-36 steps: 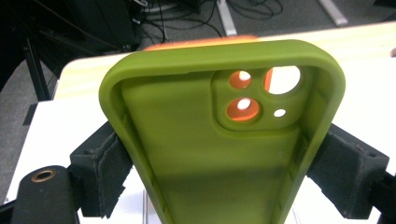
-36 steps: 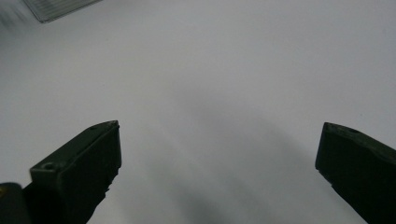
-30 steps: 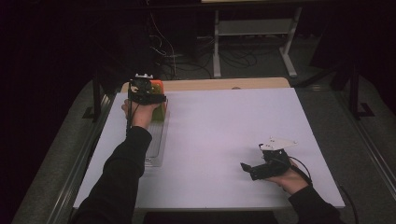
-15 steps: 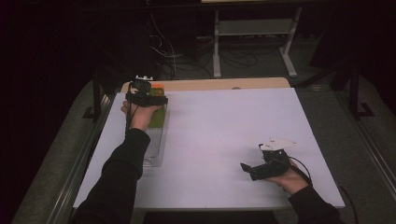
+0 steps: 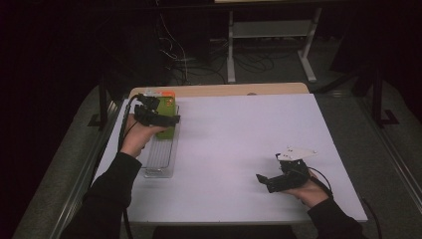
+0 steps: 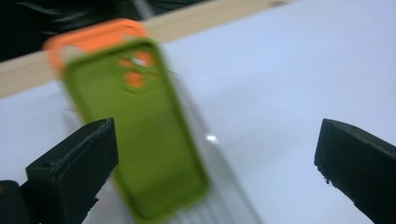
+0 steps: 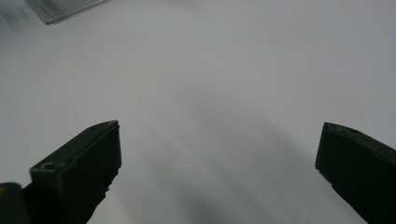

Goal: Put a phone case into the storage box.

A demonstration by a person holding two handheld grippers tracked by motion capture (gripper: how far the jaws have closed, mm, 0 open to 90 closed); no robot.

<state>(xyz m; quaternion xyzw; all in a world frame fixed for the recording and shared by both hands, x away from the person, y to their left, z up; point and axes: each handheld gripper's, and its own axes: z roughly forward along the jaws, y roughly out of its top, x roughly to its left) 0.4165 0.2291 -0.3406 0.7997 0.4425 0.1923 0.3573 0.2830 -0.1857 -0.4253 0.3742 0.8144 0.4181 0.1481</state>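
Note:
A green phone case (image 6: 140,135) leans upright in a clear ribbed rack (image 6: 224,186), with an orange case (image 6: 93,39) right behind it. My left gripper (image 6: 215,154) is open. Its jaws have just been opening, and the green case stands just beyond the left jaw with neither pad touching it. From above, the left gripper (image 5: 166,119) hovers over the far end of the rack (image 5: 160,159), beside the green case (image 5: 168,130) and the orange case (image 5: 166,93). My right gripper (image 5: 263,180) rests open near the front right, with bare white tabletop between its jaws (image 7: 217,154).
The white table top (image 5: 239,139) has a wooden strip (image 5: 224,89) along its far edge. A corner of the clear rack (image 7: 65,9) shows far off in the right gripper view. Dark floor, cables and a stand lie beyond the table.
My left gripper has drawn back from the cases toward the near side and a little up, uncovering the orange case. The right hand has stayed still.

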